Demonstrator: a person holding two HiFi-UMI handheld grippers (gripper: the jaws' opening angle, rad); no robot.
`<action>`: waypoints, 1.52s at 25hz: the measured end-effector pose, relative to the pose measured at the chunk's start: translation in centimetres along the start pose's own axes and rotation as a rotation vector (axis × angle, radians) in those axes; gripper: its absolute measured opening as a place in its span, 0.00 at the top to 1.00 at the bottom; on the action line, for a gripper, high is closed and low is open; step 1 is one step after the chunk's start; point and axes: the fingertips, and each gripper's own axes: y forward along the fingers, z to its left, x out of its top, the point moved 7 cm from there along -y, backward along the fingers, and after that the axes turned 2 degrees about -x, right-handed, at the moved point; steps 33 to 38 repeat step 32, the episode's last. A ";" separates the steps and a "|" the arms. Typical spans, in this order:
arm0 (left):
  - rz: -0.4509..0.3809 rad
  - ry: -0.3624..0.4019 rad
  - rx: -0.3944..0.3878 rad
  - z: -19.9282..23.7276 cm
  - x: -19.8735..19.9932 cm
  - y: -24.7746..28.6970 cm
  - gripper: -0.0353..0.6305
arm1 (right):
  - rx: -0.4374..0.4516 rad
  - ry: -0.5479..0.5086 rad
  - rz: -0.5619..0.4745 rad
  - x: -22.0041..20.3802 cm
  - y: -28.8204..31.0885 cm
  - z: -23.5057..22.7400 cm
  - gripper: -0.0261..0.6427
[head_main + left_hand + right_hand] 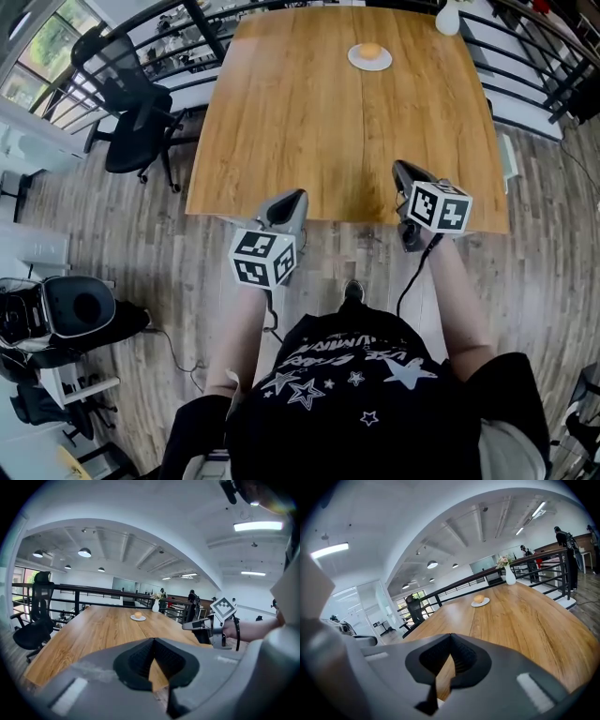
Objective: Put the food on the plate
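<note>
Looking down from the head camera, I see a black office chair (131, 112) on the wood floor (84, 216), off the left edge of the tabletop (309, 131). Next along is my left gripper (294, 199), its tip just over the near edge, left of the middle. Its own view shows the jaws pressed together, the pads meeting at the tip with nothing between them. Its marker cube sits behind it, over the floor.

Further along, near the far edge and a little right of the middle, a white plate (369, 58) lies flat. The food (370, 50), a small round orange-brown piece, already rests on it. Both grippers are well apart from it, with bare tabletop between.

My right gripper (401, 171) comes next, over the near edge toward the near right corner. It reaches a bit further over the wood than the left one. Its own view shows the jaws closed flat against each other, holding nothing.

Near the far right corner a white vase (448, 17) stands upright, and the gripper views show flowers in it. A black railing (525, 56) runs beyond the right edge.
</note>
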 end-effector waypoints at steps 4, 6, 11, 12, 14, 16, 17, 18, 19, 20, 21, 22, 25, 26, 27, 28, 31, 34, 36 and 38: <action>-0.002 0.002 -0.013 -0.1 0.0 -1.6 0.94 | 0.029 0.028 -0.016 -0.4 -1.6 1.6 0.96; -0.007 0.011 -0.023 -0.2 0.2 -2.7 0.94 | 0.024 0.021 -0.018 -0.8 -2.6 2.6 0.96; -0.017 0.010 -0.032 -0.3 -0.4 -5.8 0.94 | 0.005 -0.017 -0.023 -2.1 -4.6 5.4 0.96; -0.016 0.012 -0.037 -0.5 -0.8 -6.5 0.94 | 0.004 -0.017 -0.025 -2.5 -5.1 6.0 0.96; -0.014 0.016 -0.046 -0.9 -1.4 -7.7 0.94 | -0.001 -0.029 -0.030 -3.2 -6.2 7.0 0.96; -0.015 0.016 -0.052 -1.2 -1.9 -8.8 0.94 | -0.008 -0.047 -0.037 -3.8 -7.4 7.9 0.96; -0.015 0.016 -0.056 -1.5 -2.2 -9.4 0.94 | -0.011 -0.052 -0.040 -4.2 -8.0 8.4 0.96; -0.014 0.017 -0.061 -1.8 -2.6 -10.0 0.94 | -0.011 -0.053 -0.042 -4.7 -8.6 8.8 0.96; -0.012 0.019 -0.067 -2.1 -3.0 -10.6 0.94 | -0.013 -0.053 -0.044 -5.3 -9.3 9.1 0.96; -0.011 0.021 -0.074 -2.6 -3.4 -11.1 0.94 | -0.016 -0.053 -0.045 -5.8 -10.1 9.4 0.96; -0.010 0.023 -0.082 -3.0 -3.7 -11.6 0.94 | -0.021 -0.052 -0.046 -6.3 -10.8 9.5 0.96; -0.009 0.026 -0.089 -3.5 -4.0 -12.0 0.94 | -0.027 -0.051 -0.047 -6.9 -11.5 9.7 0.96; -0.004 0.032 -0.105 -4.8 -4.9 -13.3 0.94 | -0.037 -0.047 -0.049 -8.2 -13.4 10.1 0.96; -0.004 0.032 -0.108 -5.1 -5.1 -13.7 0.94 | -0.038 -0.046 -0.050 -8.6 -14.0 10.3 0.96; -0.004 0.032 -0.111 -5.4 -5.3 -14.1 0.94 | -0.039 -0.044 -0.053 -8.8 -14.5 10.5 0.96; -0.005 0.032 -0.114 -5.7 -5.4 -14.5 0.94 | -0.039 -0.040 -0.055 -9.1 -15.0 10.7 0.96; -0.008 0.032 -0.120 -6.5 -5.9 -15.6 0.94 | -0.039 -0.029 -0.059 -10.0 -16.3 11.3 0.96; -0.008 0.032 -0.122 -6.8 -6.1 -16.0 0.94 | -0.038 -0.025 -0.059 -10.4 -16.7 11.5 0.96; -0.008 0.032 -0.122 -6.8 -6.1 -16.0 0.94 | -0.038 -0.025 -0.059 -10.4 -16.7 11.5 0.96; -0.008 0.032 -0.122 -6.8 -6.1 -16.0 0.94 | -0.038 -0.025 -0.059 -10.4 -16.7 11.5 0.96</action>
